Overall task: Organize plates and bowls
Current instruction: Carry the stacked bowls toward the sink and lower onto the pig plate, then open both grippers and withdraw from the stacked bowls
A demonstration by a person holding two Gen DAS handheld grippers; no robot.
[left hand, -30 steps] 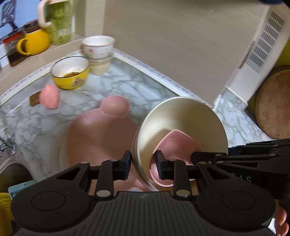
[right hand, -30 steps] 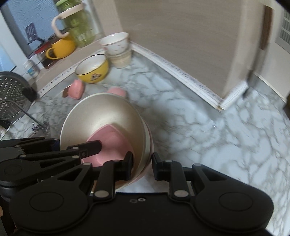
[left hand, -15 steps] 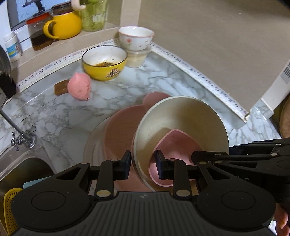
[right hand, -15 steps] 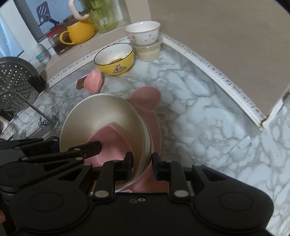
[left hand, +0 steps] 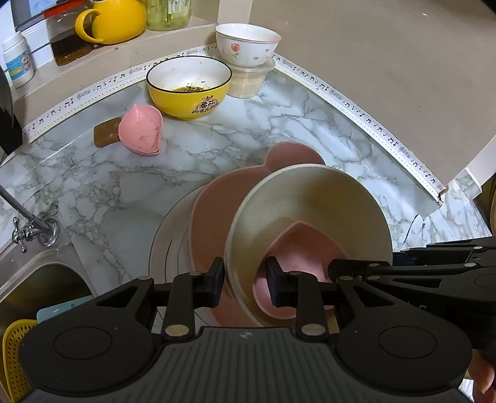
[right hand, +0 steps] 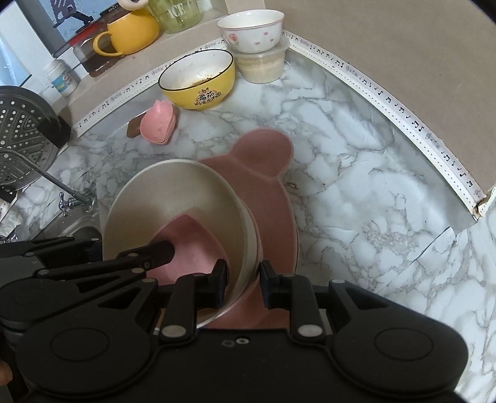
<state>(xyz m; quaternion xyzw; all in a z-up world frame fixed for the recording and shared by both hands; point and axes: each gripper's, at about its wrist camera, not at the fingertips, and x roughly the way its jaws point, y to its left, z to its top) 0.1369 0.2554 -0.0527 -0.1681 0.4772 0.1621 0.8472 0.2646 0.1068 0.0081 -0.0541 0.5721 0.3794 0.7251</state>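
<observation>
Both grippers clamp the rim of a cream bowl [left hand: 313,198] with a small pink heart-shaped dish [left hand: 297,245] inside. My left gripper [left hand: 245,276] grips its near left rim; my right gripper [right hand: 243,280] grips its right rim [right hand: 186,192]. The bowl is held just above a pink bear-eared plate [left hand: 288,155], also seen in the right wrist view [right hand: 266,155], which lies on a white plate [left hand: 170,235]. A yellow bowl [left hand: 189,86], a flowered white bowl [left hand: 246,45] and small pink dishes [left hand: 141,130] stand further back.
Marble counter [right hand: 356,161] with walls behind and to the right. Sink [left hand: 37,279] and tap [left hand: 28,223] at left. Yellow mug [left hand: 114,18], jars and a bottle on the ledge. A steamer tray [right hand: 21,130] at far left. A plastic tub [right hand: 263,65] under the flowered bowl.
Both grippers carried the cream bowl toward the back of the counter and lower, over the pink plate. The back bowls now appear closer.
</observation>
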